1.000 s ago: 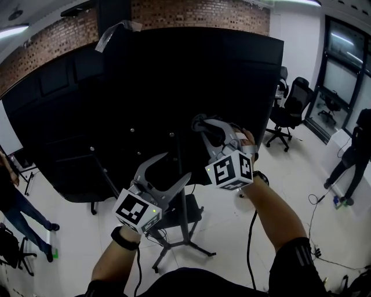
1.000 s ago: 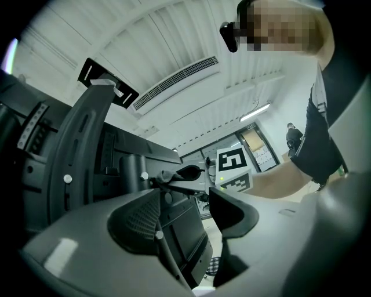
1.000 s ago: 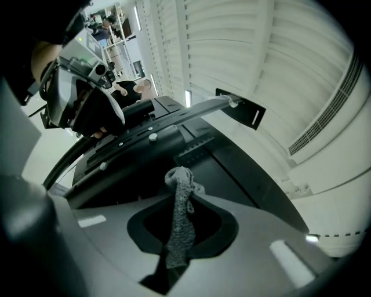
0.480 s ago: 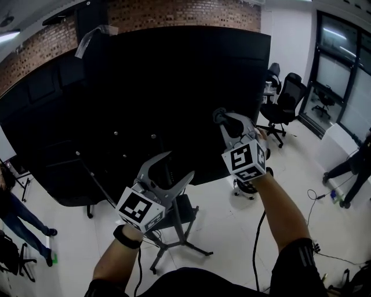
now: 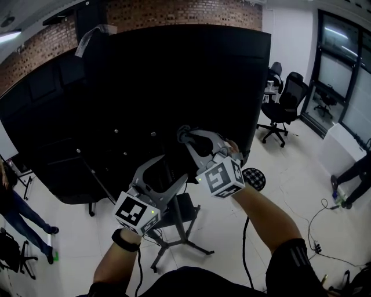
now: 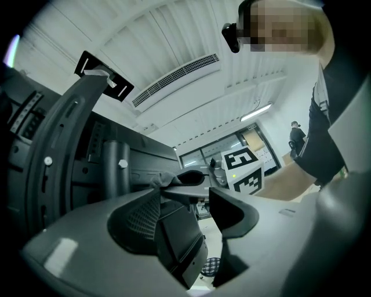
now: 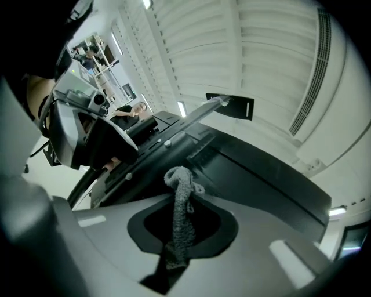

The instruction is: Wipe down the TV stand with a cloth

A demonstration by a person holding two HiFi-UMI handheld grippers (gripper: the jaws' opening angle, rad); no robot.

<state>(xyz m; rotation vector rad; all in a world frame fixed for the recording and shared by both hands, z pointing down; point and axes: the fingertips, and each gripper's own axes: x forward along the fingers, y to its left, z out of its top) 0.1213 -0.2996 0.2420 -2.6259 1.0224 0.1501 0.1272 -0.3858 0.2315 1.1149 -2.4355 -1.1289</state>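
A grey knitted cloth (image 7: 181, 197) is pinched between the jaws of the right gripper (image 5: 185, 136). The jaws are closed narrow on it, and a bunched end sticks out past the tips. That end is held up at the black rear panel of the TV (image 5: 145, 81), close to the upright post of the TV stand (image 5: 184, 235) — contact with either cannot be told.

The left gripper (image 5: 177, 167) is held lower and to the left of the right one, pointed toward the same post. Its jaws are set moderately apart and nothing is gripped. Only the right gripper's tip and the cloth end are seen beyond the gap, well past the pads. The two grippers are near each other, not touching.

In the head view the stand is seen below the grippers — a dark post, a black box-like part (image 5: 177, 210) mounted on it, and splayed legs on the white floor (image 5: 232, 238). A round black perforated disc (image 5: 253, 178) is seen just beside the right forearm. Black office chairs (image 5: 284, 96) are parked right of the TV, and a brick wall (image 5: 185, 11) is seen above it. Cables (image 5: 319, 223) are trailed over the floor at right. A person (image 5: 14, 203) is seen at the left edge and another person's legs (image 5: 348, 180) at the right edge.
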